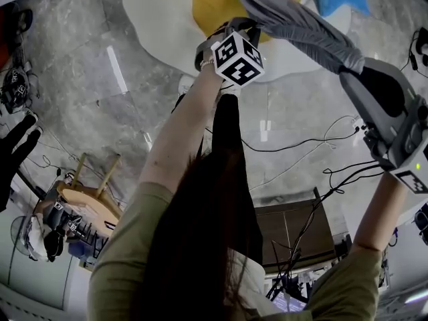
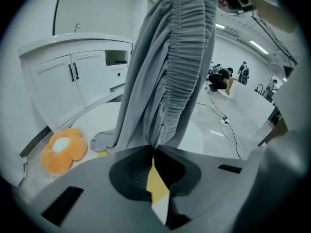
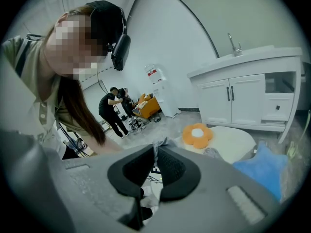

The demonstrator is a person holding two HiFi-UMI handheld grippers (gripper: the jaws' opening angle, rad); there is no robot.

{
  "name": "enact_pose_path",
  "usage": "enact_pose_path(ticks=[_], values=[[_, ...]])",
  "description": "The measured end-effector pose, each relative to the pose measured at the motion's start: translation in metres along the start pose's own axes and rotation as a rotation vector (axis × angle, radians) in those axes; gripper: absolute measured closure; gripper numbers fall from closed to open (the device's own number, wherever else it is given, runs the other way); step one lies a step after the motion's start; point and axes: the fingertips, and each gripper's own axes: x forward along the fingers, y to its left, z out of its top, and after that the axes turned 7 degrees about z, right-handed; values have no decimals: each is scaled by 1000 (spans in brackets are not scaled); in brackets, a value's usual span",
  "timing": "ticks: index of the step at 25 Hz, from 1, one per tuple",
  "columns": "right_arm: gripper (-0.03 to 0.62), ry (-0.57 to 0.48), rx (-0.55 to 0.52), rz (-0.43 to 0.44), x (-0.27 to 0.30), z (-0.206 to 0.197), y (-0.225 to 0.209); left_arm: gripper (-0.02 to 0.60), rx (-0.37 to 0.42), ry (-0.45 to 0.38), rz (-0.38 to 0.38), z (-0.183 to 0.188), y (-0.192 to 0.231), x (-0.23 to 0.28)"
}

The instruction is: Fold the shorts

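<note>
Shorts (image 1: 304,25) held up over the white surface (image 1: 157,15), upper right of frame. Left tool (image 2: 153,152) pinches gathered fabric; right tool (image 3: 156,149) pinches another edge. No fold yet; all folding remains.

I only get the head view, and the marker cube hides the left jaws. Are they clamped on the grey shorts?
Observer: Yes. The left gripper view shows the left gripper shut on the shorts, pinching gathered fabric at its tips.
Operator: And the right one?
Observer: The right gripper is shut too, with a thin grey fold pinched in it.
Operator: Is the cloth hanging free?
Observer: No, its lower end seems to rest on the white tabletop, near an orange flower cushion.
</note>
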Motion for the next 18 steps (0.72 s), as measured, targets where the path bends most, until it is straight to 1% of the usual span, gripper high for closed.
enact_pose_path(ticks=[3, 5, 7, 10, 12, 13, 14, 15, 18], values=[[570, 13, 3, -4, -3, -6, -1, 561, -16, -24, -20, 0, 6, -10], [571, 39, 15, -30, -7, -17, -9, 565, -5, -47, -4, -1, 23, -25], [571, 87, 39, -82, -11, -35, -26, 565, 16, -60, 20, -4, 50, -43], [569, 175, 93, -157, -10, -75, -66, 566, 17, -64, 59, -5, 100, -69], [571, 198, 135, -199, -3, -92, -98, 566, 5, -64, 95, 5, 136, -82], [570, 193, 143, -227, 1, -91, -114, 566, -1, -73, 118, 16, 154, -88], [569, 182, 134, -260, 3, -81, -128, 566, -5, -90, 145, 31, 172, -95], [570, 167, 109, -296, 3, -63, -139, 566, -3, -115, 174, 51, 191, -103], [569, 83, -35, -400, -15, 29, -146, 566, 44, -223, 274, 132, 250, -140]])
